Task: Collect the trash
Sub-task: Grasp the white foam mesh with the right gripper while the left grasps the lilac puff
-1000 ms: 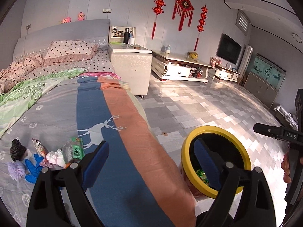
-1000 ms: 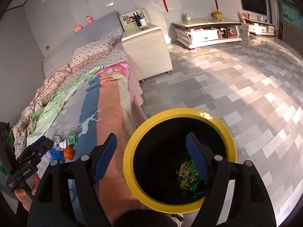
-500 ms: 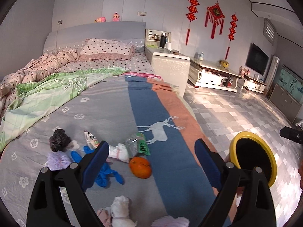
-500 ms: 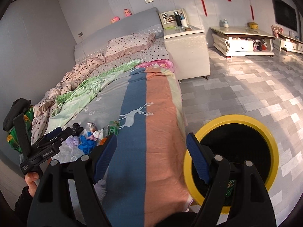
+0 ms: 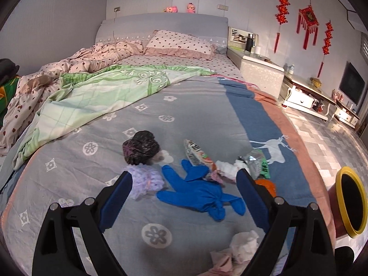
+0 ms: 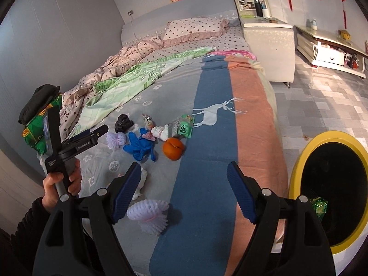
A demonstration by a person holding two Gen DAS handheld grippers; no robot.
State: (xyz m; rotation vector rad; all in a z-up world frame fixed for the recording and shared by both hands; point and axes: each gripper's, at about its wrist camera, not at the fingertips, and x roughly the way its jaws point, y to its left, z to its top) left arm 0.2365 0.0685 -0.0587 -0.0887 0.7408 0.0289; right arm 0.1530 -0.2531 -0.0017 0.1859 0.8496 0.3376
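Observation:
Trash lies in a heap on the grey bedspread: a blue glove (image 5: 197, 191), a black crumpled bag (image 5: 140, 149), a purple foam net (image 5: 145, 179), a snack wrapper (image 5: 195, 154), a green packet (image 5: 258, 163), white tissue (image 5: 227, 169) and an orange (image 6: 173, 148). My left gripper (image 5: 184, 184) hangs open just above the glove, which shows between its fingers. My right gripper (image 6: 184, 170) is over the blanket's blue stripe, short of the orange. Its jaws are opening with nothing between them. The yellow-rimmed bin (image 6: 326, 188) stands on the floor at the right.
A white foam net (image 6: 149, 214) and more tissue (image 5: 243, 246) lie near the bed's foot. A green quilt (image 5: 103, 96) and pink bedding cover the far left. A white bedside cabinet (image 6: 269, 43) and tiled floor are at the right. A hand (image 6: 62, 184) holds the left gripper's handle.
Both views have swung left, from the bin over to the bed. The trash heap now sits right in front of the left gripper, and the bin has slid to the right edge.

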